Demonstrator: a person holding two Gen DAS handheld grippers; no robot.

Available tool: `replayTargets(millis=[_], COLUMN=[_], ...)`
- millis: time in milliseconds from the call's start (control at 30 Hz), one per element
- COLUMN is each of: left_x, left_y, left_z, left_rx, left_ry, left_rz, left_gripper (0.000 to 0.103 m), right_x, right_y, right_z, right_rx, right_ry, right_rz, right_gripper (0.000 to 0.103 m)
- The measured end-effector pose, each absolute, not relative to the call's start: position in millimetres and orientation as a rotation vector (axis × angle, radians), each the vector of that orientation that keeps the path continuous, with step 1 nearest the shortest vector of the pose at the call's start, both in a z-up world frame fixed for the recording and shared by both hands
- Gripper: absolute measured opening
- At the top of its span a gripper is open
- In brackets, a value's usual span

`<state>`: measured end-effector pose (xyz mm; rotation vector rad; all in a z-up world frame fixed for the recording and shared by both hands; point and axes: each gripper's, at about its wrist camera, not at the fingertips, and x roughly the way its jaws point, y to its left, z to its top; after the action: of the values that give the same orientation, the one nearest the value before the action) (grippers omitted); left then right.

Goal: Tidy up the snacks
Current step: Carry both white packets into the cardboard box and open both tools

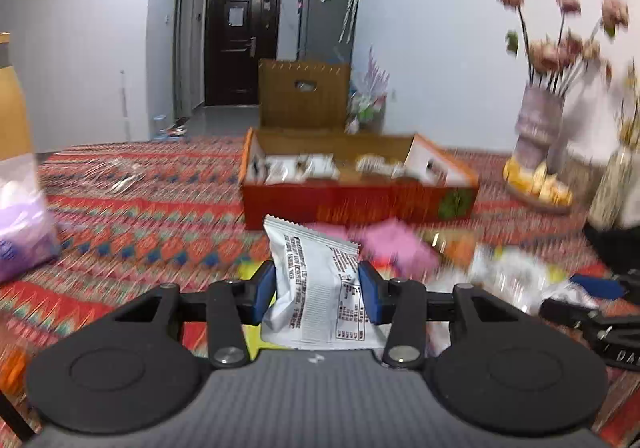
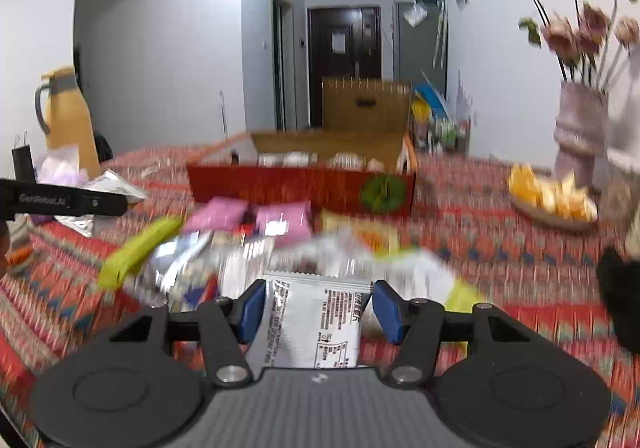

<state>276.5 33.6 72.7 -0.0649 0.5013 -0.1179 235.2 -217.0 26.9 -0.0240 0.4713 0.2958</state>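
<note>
My left gripper [image 1: 317, 296] has its blue pads [image 1: 264, 290] pressed against both sides of a white packet [image 1: 316, 288], which stands upright between them, its crimped top edge tilted a little to the left. My right gripper [image 2: 318, 310] frames a second white packet [image 2: 316, 322]; its left pad [image 2: 254, 310] touches the wrapper, but on the right I see a thin gap, so I cannot tell whether it truly grips.

Ahead of both, on the patterned cloth [image 1: 140, 215], sits the open red box [image 1: 360, 203], with several pale packets already lying inside it [image 1: 296, 167]. Between the box and my grippers lies a loose pile of snacks [image 2: 240, 256]: two pink packs [image 2: 284, 221] just before the box wall, a lime-green bar [image 2: 136, 252] to the left, silver wrappers under and beside it. Much of the pile is blurred.

Off to the right stand a vase of dried flowers [image 2: 580, 127] and a dish of yellow pieces [image 2: 552, 195]. At far left, a tan jug [image 2: 66, 115] and a purple bag [image 1: 20, 228].
</note>
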Motion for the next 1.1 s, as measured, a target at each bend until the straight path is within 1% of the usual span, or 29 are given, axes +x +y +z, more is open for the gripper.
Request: replayTargets(millis=[133,267,367,467,633,800,933,1000,1033,1100], left_x=[327,389,442,493,575,637,662,672,674,678], left_y=[40,39,36,34,37,47,47,43,40,35], left_z=[98,115,120,116,98,71,56,50,49,48], left_rx=[-0.128,-0.159,-0.197,-0.215,-0.234,-0.311,-0.325,-0.336,-0.349,-0.362], left_ry=[0.49,0.499,0.54,0.58,0.66,0.754,0.78,0.797,0.794,0.795], left_rz=[-0.167,-0.199,-0.238,-0.234,-0.157,-0.136,-0.11,-0.131,-0.14,-0.168], left_gripper=[0.045,0.045,0.045,0.045,0.045,0.045,0.045,0.045,0.045,0.045], right_x=[278,339,394,457,571,652,684,693,692,689], right_y=[-224,-222,-217,-208,-193,-170,-155,-155,-158,-161], right_z=[55,85,100,106,91,48,19,14,17,24], right_rx=[0.01,0.013,0.024,0.065,0.221,0.267,0.277,0.287,0.309,0.268], right_ry=[0.429,0.403,0.408,0.451,0.626,0.757,0.811,0.843,0.823,0.778], right_rz=[0.354,0.402,0.432,0.431,0.445,0.383,0.36,0.329,0.327,0.285], right_gripper=[0.057,0.057,0.057,0.057,0.057,0.057,0.059,0.06,0.061,0.062])
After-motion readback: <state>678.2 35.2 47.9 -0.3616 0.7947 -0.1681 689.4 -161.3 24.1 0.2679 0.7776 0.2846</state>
